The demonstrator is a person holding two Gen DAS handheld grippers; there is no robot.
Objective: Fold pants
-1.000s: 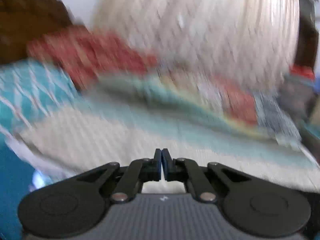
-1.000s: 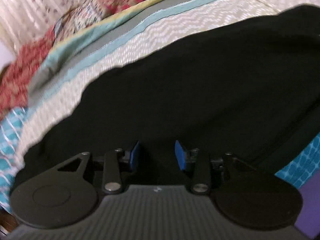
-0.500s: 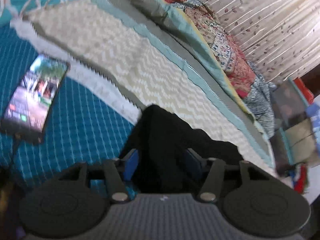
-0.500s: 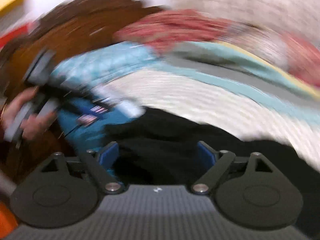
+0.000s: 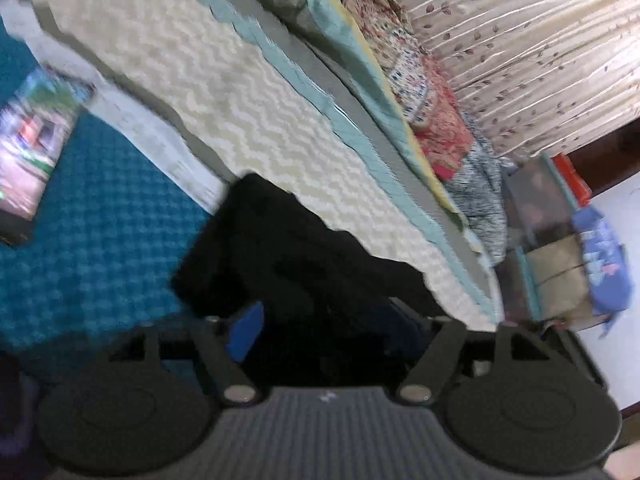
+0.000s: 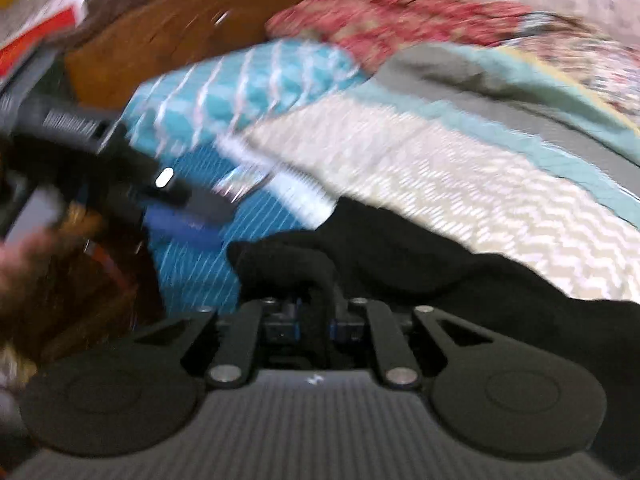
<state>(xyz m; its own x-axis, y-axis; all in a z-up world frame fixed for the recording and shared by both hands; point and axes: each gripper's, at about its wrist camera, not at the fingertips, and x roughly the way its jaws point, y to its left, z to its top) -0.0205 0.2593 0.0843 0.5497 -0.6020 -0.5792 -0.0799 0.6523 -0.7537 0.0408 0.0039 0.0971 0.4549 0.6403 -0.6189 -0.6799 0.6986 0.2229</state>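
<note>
Both grippers sit at the near edge of the bed, over the black pants (image 5: 304, 264). In the left wrist view the left gripper (image 5: 324, 328) has its jaws spread wide, having just been opening; one blue pad (image 5: 245, 332) shows to the left of the dark cloth, the other is lost against the black fabric, and the cloth lies between the fingers without being pressed. In the right wrist view the right gripper (image 6: 310, 322) has just been closing and now pinches a raised fold of the pants, which arches up out of its nearly shut jaws. The pants lie spread along the near edge of the bed, partly on the teal patterned bedspread (image 5: 100, 248) and partly on the cream zigzag blanket (image 5: 224, 92) that runs across the middle of the bed. Beyond that blanket, toward the far edge, lie grey and pale green bedding (image 5: 320, 36) and a red patterned quilt (image 5: 444, 136), with a cream leaf-print curtain (image 5: 532, 40) behind. A phone (image 5: 32, 152) with a lit screen rests on the bedspread near the left edge of the bed. The right wrist view also shows the left gripper from outside, blurred, held in a hand (image 6: 24, 264), and a brown wooden headboard (image 6: 160, 40).
</note>
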